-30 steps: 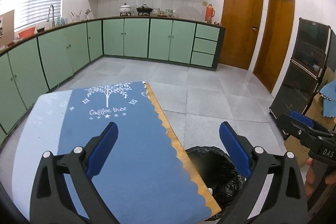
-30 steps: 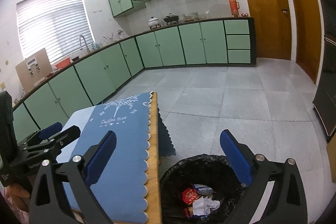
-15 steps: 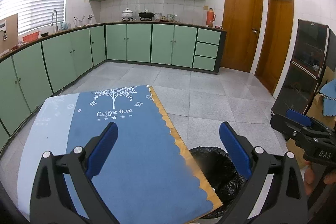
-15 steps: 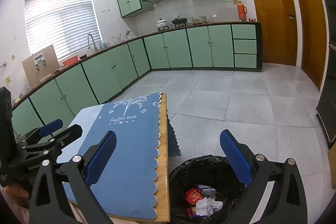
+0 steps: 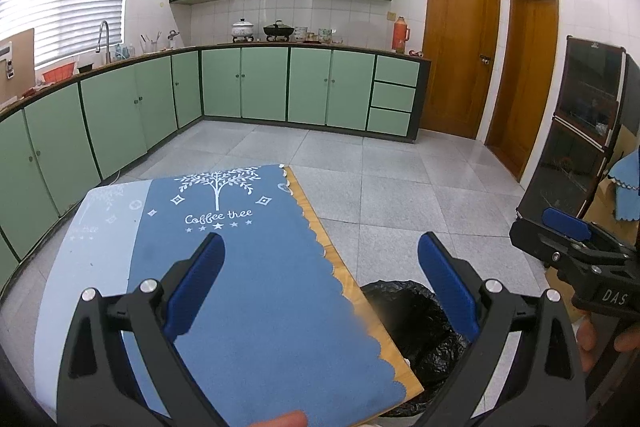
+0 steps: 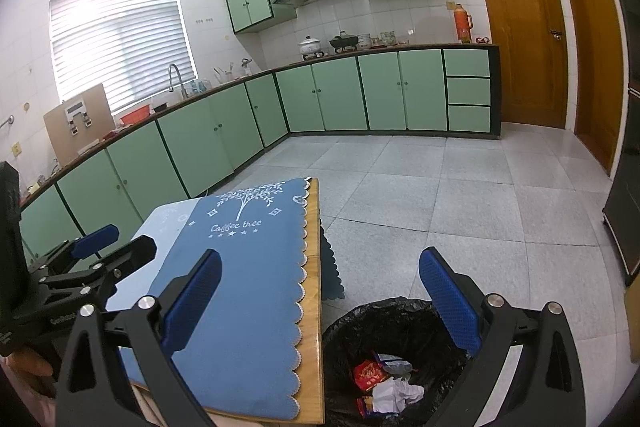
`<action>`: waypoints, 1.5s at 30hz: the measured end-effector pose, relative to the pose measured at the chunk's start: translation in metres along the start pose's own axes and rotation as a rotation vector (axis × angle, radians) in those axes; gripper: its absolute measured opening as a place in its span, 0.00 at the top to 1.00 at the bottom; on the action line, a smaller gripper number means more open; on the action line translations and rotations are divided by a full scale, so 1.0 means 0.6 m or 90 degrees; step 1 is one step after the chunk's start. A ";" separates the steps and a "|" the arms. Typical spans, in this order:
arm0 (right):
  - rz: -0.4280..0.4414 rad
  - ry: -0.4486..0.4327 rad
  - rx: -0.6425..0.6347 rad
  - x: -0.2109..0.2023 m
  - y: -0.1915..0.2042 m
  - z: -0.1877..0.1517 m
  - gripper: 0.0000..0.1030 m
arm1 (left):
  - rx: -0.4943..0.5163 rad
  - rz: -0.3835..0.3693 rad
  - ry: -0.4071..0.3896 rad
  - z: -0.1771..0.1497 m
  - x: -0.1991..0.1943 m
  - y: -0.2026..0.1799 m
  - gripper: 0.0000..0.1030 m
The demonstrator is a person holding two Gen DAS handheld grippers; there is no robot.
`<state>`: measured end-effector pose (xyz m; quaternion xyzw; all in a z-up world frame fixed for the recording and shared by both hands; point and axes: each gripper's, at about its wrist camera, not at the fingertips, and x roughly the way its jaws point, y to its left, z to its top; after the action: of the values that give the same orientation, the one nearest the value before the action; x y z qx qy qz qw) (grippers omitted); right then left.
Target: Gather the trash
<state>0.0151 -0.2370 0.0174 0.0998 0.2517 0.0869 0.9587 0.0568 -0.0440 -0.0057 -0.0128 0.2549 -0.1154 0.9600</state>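
Black-lined bin [image 6: 400, 355]: sits on the floor just below and ahead of the right gripper [image 6: 320, 303], touching or nearly touching the table's wooden edge [image 6: 314, 307]
trash [image 6: 384, 383]: red wrapper and crumpled white paper already inside the bin, under the right claw's right finger
right gripper: jaws spread wide, nothing between the blue pads [image 6: 448, 299]
left gripper [image 5: 320, 283]: jaws equally wide, empty; hovers over the blue cloth [image 5: 248, 267], bin rim showing just right of its centreline
table: blue "Coffee tree" cloth plus a pale mat [image 5: 100, 227] to the left claw's left; no loose trash visible on any part of the top that shows
step: judging by this, the drop into the bin looks done and both claws are idle, so collection is at or near its end
next move: if anything is left it lies out of view, so scan the near table edge and floor first; otherwise lift both claws clear of the cloth
vs earlier frames: both cameras have tilted up and back over the last second; more of the cabinets and doors shows, the bin sits lower in both views, jaws unchanged, bin contents unchanged
risk: bin liner is loose and light, a low claw pass could drag it
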 end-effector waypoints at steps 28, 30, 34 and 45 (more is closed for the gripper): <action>0.001 0.003 -0.001 0.002 0.002 -0.002 0.06 | -0.001 0.000 -0.001 -0.001 -0.001 0.001 0.09; 0.001 0.003 -0.001 0.002 0.002 -0.001 0.06 | -0.001 0.000 -0.001 -0.001 -0.001 0.001 0.09; 0.001 0.003 0.000 0.002 0.002 -0.001 0.06 | -0.001 0.000 -0.001 0.000 0.000 0.001 0.09; 0.001 0.007 -0.001 0.008 0.002 -0.006 0.06 | -0.005 0.002 0.004 -0.011 0.000 0.005 0.09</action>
<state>0.0171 -0.2345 0.0124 0.0990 0.2567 0.0882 0.9574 0.0541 -0.0410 -0.0114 -0.0161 0.2582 -0.1131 0.9593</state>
